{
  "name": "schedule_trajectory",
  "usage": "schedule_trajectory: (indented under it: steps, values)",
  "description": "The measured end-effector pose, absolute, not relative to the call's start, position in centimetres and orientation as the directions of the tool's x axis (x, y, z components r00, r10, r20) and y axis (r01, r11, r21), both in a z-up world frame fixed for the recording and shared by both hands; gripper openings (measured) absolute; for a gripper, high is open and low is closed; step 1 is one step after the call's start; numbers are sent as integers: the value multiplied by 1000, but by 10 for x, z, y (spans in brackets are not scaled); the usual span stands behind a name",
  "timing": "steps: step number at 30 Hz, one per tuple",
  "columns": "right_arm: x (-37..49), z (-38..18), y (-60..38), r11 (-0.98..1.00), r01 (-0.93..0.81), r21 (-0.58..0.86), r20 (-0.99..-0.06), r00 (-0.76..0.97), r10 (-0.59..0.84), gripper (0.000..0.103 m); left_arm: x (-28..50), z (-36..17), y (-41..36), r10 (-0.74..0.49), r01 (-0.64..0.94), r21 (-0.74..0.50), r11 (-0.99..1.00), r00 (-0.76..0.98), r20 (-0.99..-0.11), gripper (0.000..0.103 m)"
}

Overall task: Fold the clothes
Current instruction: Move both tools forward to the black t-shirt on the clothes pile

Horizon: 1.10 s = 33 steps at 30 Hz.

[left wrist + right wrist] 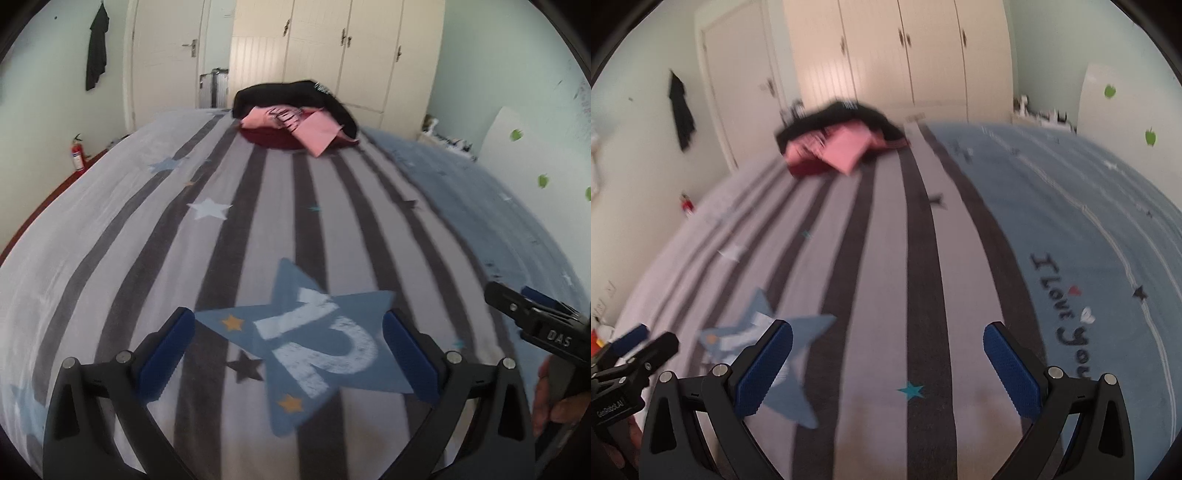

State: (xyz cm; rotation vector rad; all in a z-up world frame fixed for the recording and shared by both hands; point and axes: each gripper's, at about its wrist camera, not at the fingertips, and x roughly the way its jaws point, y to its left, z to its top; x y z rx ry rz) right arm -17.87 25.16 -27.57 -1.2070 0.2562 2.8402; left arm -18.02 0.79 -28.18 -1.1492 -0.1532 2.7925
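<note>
A pile of clothes lies at the far end of the bed: a black garment (295, 94) on top, pink pieces (314, 131) and a dark red one (273, 138) under them. The pile also shows, blurred, in the right wrist view (842, 144). My left gripper (288, 354) is open and empty, low over the near part of the bed, above a blue star print. My right gripper (888, 369) is open and empty, beside it to the right, also far from the pile. Each gripper shows at the edge of the other's view (535, 317) (631, 350).
The bed (110, 229) has a grey striped cover with stars and a blue part at the right (1071, 221). Cream wardrobes (332, 44) and a door (166, 55) stand behind it. A dark garment hangs on the left wall (96, 48). A red fire extinguisher (77, 153) stands on the floor.
</note>
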Motion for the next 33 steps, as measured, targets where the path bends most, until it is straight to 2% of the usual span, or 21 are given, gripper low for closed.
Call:
schedule_trajectory:
  steps: [2,5,9,13,18,24,33]
  values:
    - [-190,-288,255,-982,-125,140,-755,-655,-24,102,-185,-276,6,156,-61,-154,-986,-667,-729,101]
    - [-193,-274,258,-976,-140,164,-801,-597,-48,102,-191,-252,4,147,-21,-171,-985,-617,-773,101]
    - [-200,-226,264,-971,-129,201,-834,-542,-101,102,-195,-195,1,108,44,-162,-986,-574,-812,101]
    - [-214,-166,268,-971,-92,219,-851,-506,-144,102,-200,-130,1,95,84,-177,-981,-584,-806,101]
    - [-241,-110,260,-985,-4,171,-837,-528,-143,102,-233,-90,-3,106,77,-188,-979,-595,-797,101]
    - [-303,-107,242,-995,-39,91,-828,-559,-54,102,-312,-119,-31,161,-33,-174,-984,-577,-801,101]
    - [-427,-164,197,-990,-114,78,-833,-553,-3,102,-467,-165,-78,210,-117,-176,-978,-604,-769,100]
